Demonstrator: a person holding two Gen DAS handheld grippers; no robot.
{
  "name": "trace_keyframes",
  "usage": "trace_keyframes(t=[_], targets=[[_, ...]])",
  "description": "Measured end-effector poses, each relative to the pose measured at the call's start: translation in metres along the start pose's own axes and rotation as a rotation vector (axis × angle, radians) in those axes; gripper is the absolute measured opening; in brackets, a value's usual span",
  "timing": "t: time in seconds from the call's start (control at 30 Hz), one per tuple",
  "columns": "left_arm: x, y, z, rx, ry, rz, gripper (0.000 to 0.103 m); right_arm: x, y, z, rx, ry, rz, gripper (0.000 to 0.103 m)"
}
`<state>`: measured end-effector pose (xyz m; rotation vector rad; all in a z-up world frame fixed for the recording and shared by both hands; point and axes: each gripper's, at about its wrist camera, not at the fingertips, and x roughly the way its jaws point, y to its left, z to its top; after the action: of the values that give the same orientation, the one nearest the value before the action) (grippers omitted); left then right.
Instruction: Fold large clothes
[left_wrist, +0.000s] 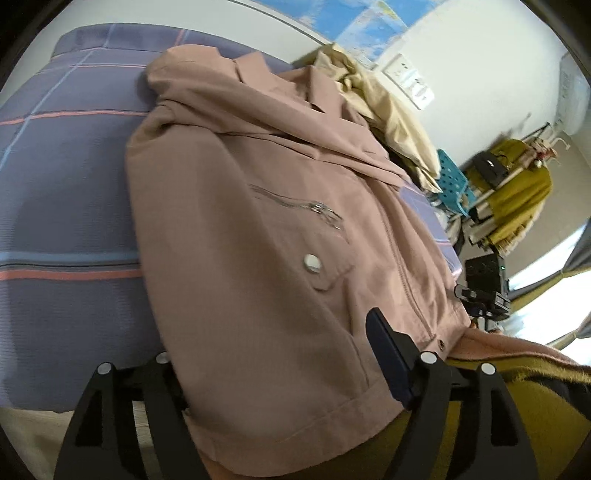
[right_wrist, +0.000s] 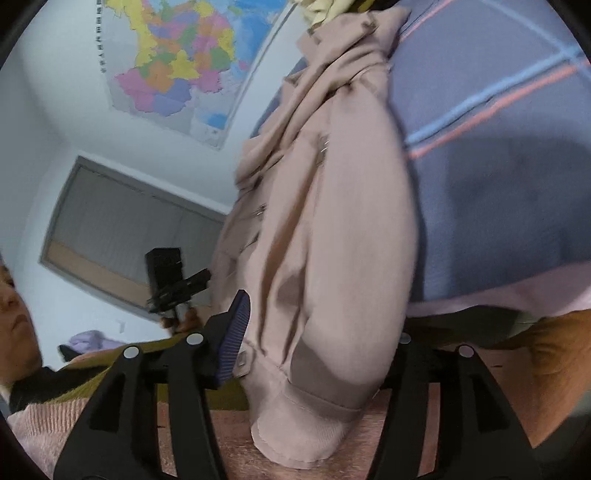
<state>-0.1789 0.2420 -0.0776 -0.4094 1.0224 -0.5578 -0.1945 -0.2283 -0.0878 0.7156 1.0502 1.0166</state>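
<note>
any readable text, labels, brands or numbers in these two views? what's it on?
None can be read.
Wall map: a vertical line of characters down its left margin, too small and blurred to read.
Wall map in the left wrist view: only a blue corner shows, no text.
Pink jacket: its zipper and snap button show no brand.

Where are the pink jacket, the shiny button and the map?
jacket (left_wrist: 229, 206), left wrist view, on its front panel.
button (left_wrist: 311, 263), left wrist view, on its middle.
map (right_wrist: 177, 62), right wrist view, on its coloured regions.
</note>
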Motion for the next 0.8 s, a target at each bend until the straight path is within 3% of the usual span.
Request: trace_keyframes(t=[0.03,0.07,0.1,0.13,0.23,0.53,0.8], targets=[[0.001,-0.003,0.000,0.004,0.004,0.005,0.065,0.002,0.004,-0.001,-0.017,0.003,0.018,0.038],[0.003,-0.004,0.001,0.004,0.004,0.022,0.025,0.002,0.009,-0.002,-0.036,-0.002,0.037,0.019],[0.005,-0.005,0.003,-0.002,0.010,0.033,0.008,0.001,0.016,-0.001,-0.054,-0.009,0.066,0.011],[0.003,-0.004,0.005,-0.021,0.000,0.034,0.003,-0.001,0.022,0.000,-0.071,-0.021,0.074,0.011],[-0.013,-0.008,0.011,-0.030,-0.071,0.013,0.001,-0.007,0.054,0.009,-0.172,-0.058,0.029,0.010],[-0.091,-0.021,0.033,-0.021,-0.301,-0.033,0.002,-0.038,0.128,0.029,-0.368,-0.183,0.099,0.008],[-0.097,-0.012,0.065,-0.065,-0.309,-0.016,0.002,-0.041,0.117,0.065,-0.298,-0.208,0.085,0.008]])
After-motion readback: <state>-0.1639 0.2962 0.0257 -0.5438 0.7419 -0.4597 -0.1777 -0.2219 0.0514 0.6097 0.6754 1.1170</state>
